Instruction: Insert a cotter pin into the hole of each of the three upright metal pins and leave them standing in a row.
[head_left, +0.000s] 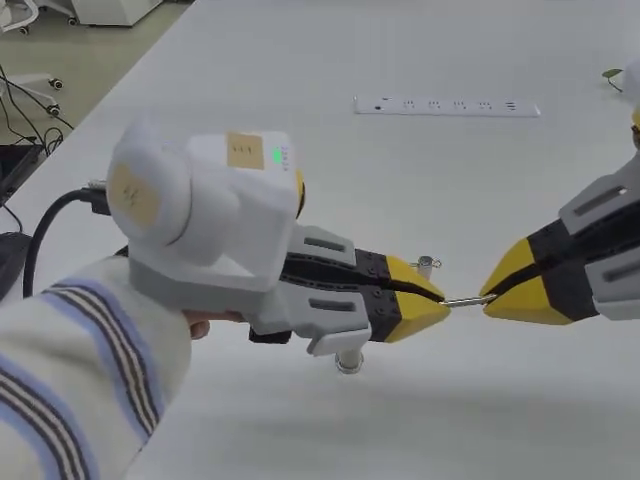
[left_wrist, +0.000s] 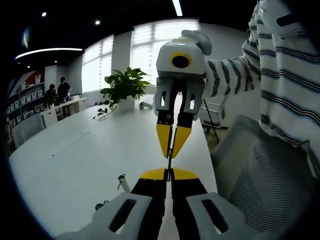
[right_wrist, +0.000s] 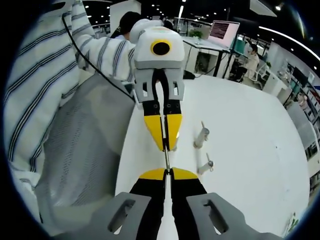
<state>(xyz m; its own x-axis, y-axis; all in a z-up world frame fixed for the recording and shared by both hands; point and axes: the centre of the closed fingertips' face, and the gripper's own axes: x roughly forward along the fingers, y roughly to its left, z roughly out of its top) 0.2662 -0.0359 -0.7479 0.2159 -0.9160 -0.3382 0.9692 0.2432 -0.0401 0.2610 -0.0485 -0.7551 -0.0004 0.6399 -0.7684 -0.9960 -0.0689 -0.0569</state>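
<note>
Your left hand-held gripper (head_left: 438, 303) and right hand-held gripper (head_left: 492, 298) each clamp one end of the cotter pin (head_left: 463, 299), which bridges their tips; likely light, stiff, slippery wire, so you pinch it squarely.

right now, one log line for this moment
left gripper: shut on thin silver pin | right gripper: shut on same pin | two grey metal pins standing on white table
</note>
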